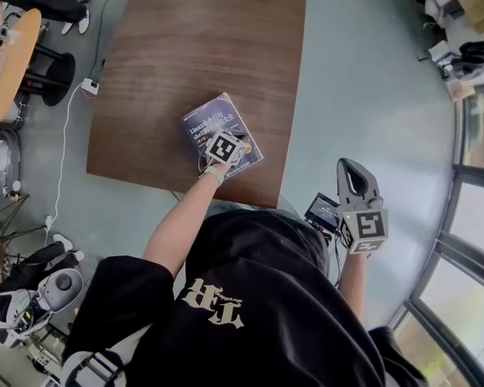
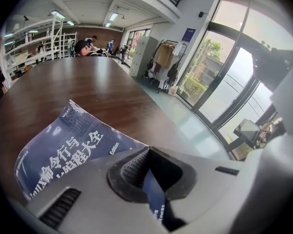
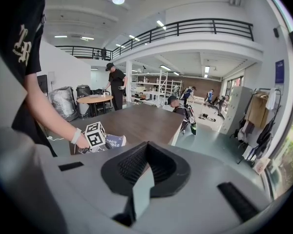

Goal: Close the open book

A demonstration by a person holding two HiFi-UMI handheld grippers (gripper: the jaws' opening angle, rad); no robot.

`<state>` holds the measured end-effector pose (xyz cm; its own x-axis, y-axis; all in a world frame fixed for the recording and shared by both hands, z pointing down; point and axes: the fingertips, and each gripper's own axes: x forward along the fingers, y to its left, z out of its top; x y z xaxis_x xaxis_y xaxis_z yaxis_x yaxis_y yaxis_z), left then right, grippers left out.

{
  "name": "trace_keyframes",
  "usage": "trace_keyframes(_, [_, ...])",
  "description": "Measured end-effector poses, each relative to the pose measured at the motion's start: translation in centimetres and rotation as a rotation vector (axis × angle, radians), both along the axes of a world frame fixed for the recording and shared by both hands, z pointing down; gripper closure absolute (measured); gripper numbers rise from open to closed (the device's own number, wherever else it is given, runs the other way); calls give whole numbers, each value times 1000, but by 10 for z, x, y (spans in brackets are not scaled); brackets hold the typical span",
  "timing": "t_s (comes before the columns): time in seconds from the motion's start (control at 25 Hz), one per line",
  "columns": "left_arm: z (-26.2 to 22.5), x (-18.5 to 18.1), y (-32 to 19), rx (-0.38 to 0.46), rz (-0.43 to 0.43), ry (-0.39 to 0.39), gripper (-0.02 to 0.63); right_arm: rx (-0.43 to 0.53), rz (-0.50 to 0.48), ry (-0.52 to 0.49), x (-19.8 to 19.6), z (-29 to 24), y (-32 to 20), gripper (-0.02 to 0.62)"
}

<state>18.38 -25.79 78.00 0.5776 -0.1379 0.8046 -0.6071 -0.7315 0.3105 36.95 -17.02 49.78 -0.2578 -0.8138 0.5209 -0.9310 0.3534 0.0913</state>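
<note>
1. Brown wood-grain worktop stretches away from the person, and most of its far and middle surface is open wood.
2. The book lies shut at the near end of the worktop, toward the right corner, with its blue cover and white print facing up. It sits askew to the worktop's edges, and its nearest corner comes close to the near edge.
3. The left claw is over the near right part of the cover with its jaws drawn together and empty. A sliver of blue cover shows through the slot behind the tips. I cannot tell whether the tips touch the cover.
4. The right claw is held off the worktop, just right of the near right corner and above the pale teal floor. Its jaws are also closed and empty, and it is well apart from the book.
5. To the right of the worktop's long right edge, the floor runs open as far as the glass doors.
6. To the left of the worktop, a white cable trails across the floor. A round orange table stands beyond it, near the worktop's left edge.
</note>
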Motion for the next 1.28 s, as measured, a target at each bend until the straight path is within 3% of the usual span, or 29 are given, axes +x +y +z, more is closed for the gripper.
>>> trace_keyframes(0.44, [-61,-7,30,79,-35,232,600,20,-50,-4,-26,-6,12,609])
trace_keyframes(0.88, [-172,-100,57,215,-241,469,600,32,-145,-17,-100,-10,12,609])
trace_keyframes(1.28, [-211,-196,70,298,-323,521,600,46,-206,-25,-190,-12,19,609])
